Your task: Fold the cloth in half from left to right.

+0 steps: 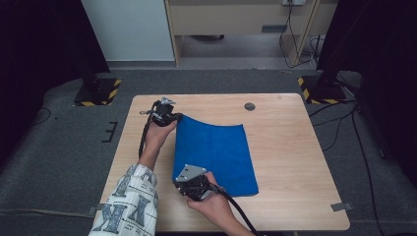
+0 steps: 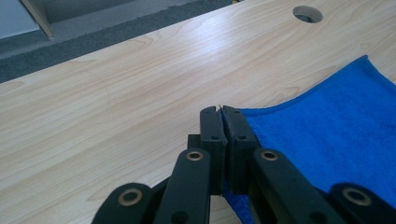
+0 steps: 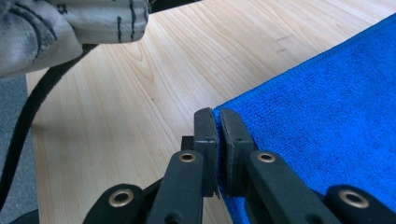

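High view: blue cloth (image 1: 216, 155) lies mid-desk (image 1: 290, 162), with bare wood at its right. Left gripper (image 1: 173, 118) pinches its far-left corner; right gripper (image 1: 183, 183) pinches its near-left corner, both clenched on cloth edges.

The cloth (image 1: 215, 153) is plain bright blue. The table (image 1: 290, 147) is pale wood grain. The sleeve (image 1: 129, 206) is white with dark lettering.

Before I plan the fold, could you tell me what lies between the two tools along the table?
In the high view, the blue cloth's left edge runs between the left tool and the right tool, each shut on a corner.
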`<act>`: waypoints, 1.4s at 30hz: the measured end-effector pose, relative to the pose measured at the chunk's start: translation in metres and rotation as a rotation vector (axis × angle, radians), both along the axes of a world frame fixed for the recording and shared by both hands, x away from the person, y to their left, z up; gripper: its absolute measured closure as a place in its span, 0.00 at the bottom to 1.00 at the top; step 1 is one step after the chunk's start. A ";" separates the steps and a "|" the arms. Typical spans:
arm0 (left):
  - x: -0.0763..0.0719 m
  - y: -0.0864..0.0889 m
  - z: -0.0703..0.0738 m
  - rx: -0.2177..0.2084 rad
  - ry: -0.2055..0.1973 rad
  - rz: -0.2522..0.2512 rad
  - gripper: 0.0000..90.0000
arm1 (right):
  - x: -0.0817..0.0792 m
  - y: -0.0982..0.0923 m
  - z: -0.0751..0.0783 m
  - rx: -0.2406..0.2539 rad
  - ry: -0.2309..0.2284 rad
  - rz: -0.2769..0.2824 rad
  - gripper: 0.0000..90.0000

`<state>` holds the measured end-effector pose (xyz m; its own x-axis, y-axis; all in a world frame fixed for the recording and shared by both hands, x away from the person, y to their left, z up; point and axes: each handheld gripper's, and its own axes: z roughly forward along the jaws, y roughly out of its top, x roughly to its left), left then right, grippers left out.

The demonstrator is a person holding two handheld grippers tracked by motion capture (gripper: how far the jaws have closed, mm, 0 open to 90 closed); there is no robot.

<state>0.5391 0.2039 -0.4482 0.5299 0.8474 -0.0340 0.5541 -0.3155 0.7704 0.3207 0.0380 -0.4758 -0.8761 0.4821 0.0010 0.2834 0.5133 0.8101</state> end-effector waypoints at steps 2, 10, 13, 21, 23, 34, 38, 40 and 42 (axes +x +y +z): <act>0.000 0.002 0.001 0.000 0.001 0.000 0.98 | -0.001 0.002 0.002 0.002 -0.008 0.003 0.97; 0.000 0.009 0.002 -0.006 0.004 0.003 0.98 | -0.001 0.008 0.005 0.017 -0.015 -0.001 0.97; 0.000 0.012 0.004 -0.010 0.001 0.002 0.98 | -0.001 0.010 0.007 0.031 -0.021 -0.010 0.97; -0.002 0.021 0.007 -0.012 0.003 -0.011 0.98 | -0.005 0.024 0.009 0.043 -0.030 0.002 0.97; -0.002 0.023 0.008 -0.007 0.005 -0.013 0.98 | -0.005 0.027 0.010 0.046 -0.030 0.004 0.97; -0.006 0.042 0.009 -0.003 0.012 -0.013 0.97 | -0.008 0.046 0.014 0.072 -0.041 0.009 0.97; -0.007 0.049 0.008 -0.007 0.014 -0.009 0.98 | -0.008 0.053 0.014 0.074 -0.038 0.010 0.97; -0.008 0.054 0.008 -0.004 0.013 -0.008 0.98 | -0.008 0.058 0.014 0.079 -0.038 0.012 0.97; -0.009 0.060 0.010 -0.005 0.010 -0.003 0.98 | -0.009 0.063 0.014 0.080 -0.037 0.017 0.97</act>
